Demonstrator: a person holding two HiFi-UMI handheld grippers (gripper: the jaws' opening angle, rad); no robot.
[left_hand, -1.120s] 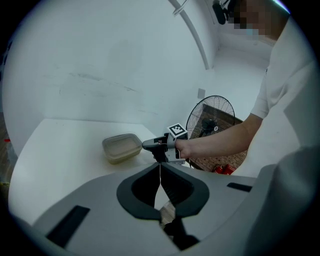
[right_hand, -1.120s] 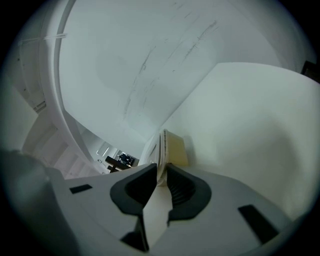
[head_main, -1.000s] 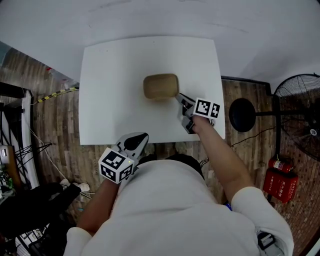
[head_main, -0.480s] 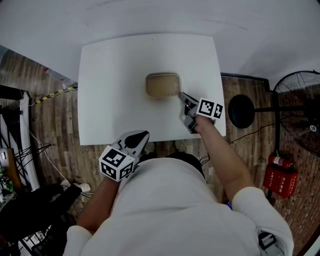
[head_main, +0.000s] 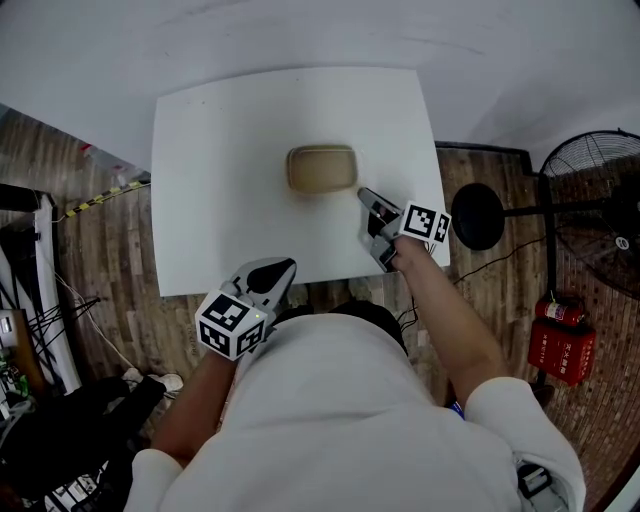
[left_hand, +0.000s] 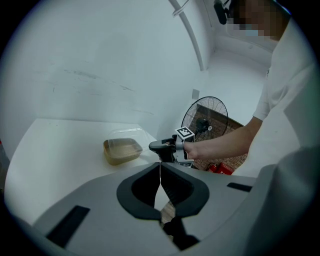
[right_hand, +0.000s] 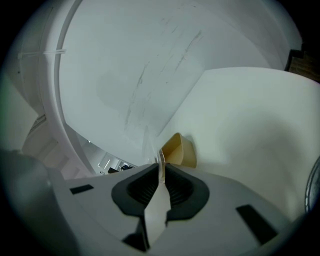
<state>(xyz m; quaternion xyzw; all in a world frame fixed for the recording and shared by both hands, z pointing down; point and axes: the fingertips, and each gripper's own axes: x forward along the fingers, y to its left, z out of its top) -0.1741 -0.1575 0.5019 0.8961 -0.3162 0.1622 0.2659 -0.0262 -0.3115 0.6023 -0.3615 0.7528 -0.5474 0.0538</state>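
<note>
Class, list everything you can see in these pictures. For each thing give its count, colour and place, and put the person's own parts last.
table: 1, white, centre, against the wall
container: 1, tan, on the middle of the table
lid: 1, clear, tilted up above the container, its edge in the right gripper
fan: 1, black, on the floor right of the table
fire extinguisher: 1, red, on the floor at far right
floor: 1, brown wood, around the table
shirt: 1, white, on the person, bottom of the head view
right gripper: 1, grey, shut on the lid, at the container's right end
left gripper: 1, grey, shut and empty, off the table's near edge
</note>
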